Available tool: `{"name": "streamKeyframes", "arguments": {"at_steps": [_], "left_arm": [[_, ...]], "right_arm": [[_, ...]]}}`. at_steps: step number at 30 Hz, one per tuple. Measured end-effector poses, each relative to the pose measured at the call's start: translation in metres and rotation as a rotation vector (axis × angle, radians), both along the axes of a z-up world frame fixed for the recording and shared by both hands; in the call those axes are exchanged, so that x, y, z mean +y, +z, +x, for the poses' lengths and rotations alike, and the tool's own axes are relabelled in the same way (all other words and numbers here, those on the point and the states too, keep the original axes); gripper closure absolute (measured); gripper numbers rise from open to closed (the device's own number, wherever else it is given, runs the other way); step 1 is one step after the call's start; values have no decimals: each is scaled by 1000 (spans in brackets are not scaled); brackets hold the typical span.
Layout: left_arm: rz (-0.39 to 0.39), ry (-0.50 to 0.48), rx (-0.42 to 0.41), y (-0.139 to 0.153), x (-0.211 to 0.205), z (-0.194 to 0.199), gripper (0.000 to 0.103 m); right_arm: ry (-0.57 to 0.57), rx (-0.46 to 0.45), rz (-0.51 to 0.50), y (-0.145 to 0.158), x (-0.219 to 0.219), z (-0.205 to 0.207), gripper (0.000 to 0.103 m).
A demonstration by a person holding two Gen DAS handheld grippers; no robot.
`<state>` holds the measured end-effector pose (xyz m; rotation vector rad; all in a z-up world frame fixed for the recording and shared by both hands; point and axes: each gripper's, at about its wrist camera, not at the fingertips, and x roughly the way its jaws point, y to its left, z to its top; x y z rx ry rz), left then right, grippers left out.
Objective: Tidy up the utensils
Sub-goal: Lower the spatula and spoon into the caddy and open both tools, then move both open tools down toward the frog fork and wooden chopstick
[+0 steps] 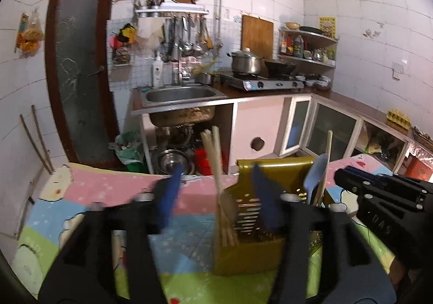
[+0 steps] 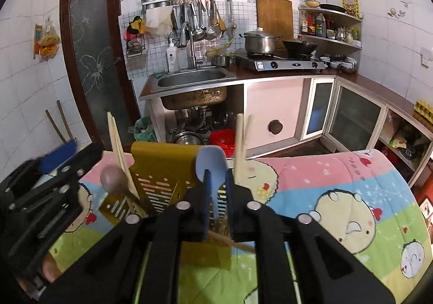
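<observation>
A soft blanket [image 2: 338, 190] with pink, blue and green stripes and round cartoon chicks covers the table. It looks thick and puffy.

On it stands a mustard-yellow plastic holder [image 2: 162, 166] with a tall flat back and rows of thin slots cut in its front. It has boxes side by side. In the left box sit pale wooden chopsticks [image 1: 213, 152] and a spoon with a round brownish bowl [image 2: 112, 177]. They stick up and lean a bit. In the right box stand a light blue spoon [image 2: 211, 160], smooth and rounded, and more pale chopsticks [image 2: 239, 147].

The left gripper [image 1: 216, 195] is black with blue fingers [image 1: 169, 195]. Its two fingers are wide apart. The chopsticks in the left box stand between them, but no finger touches them. This view is blurry.

The right gripper [image 2: 217, 195] is black too. Its blue fingers [image 2: 207, 204] are a little apart, one on each side of the blue spoon's handle. I see thin gaps at both sides, so they do not seem to pinch it. One more wooden stick [image 2: 232, 241] lies slanted just under this gripper.
</observation>
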<state>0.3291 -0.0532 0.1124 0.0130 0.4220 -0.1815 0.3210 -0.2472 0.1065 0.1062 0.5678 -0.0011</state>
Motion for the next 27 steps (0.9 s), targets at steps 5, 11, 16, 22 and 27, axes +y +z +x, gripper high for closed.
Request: {"name": "streamKeyframes", "arguments": {"at_steps": [5, 11, 16, 22, 27], "left_arm": [[26, 7, 13, 13, 20, -33, 24], [17, 33, 7, 11, 41, -78, 5], [37, 31, 92, -21, 46, -101, 5], [76, 26, 200, -71, 48, -121, 5], [36, 39, 293, -111, 60, -136, 5]], "right_arm": [[-21, -29, 15, 15, -13, -37, 49], [-29, -21, -3, 4, -17, -85, 31], [-8, 29, -40, -25, -10, -120, 25], [4, 80, -28, -61, -3, -152, 23], [8, 106, -22, -91, 6, -175, 23]]}}
